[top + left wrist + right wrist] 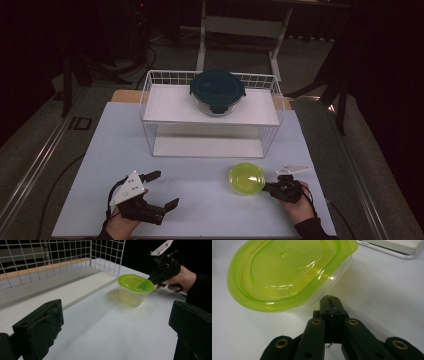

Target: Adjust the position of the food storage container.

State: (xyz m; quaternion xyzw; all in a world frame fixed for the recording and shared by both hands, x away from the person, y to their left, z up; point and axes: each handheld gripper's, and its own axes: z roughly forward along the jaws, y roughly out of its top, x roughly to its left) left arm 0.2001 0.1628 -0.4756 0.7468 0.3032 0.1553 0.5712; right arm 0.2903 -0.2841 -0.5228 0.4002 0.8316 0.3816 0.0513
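Note:
A clear tub with a lime-green lid (246,178) stands on the white table top, right of the middle and in front of the wire rack. My right gripper (267,188) is shut, jaws pressed together with nothing seen between them. In the right gripper view its tips (329,301) rest against the tub's clear wall just under the lid's rim (287,277). My left gripper (166,188) lies open near the table's front left, well apart from the tub. The left gripper view looks past its wide-set fingers (37,330) at the tub (135,287) and the right gripper (152,278).
A white wire rack (150,100) with an upper and a lower white shelf stands at the back middle of the table. A round glass container with a dark teal clip lid (217,90) sits on its upper shelf. The rack's mesh (62,260) crosses the left gripper view.

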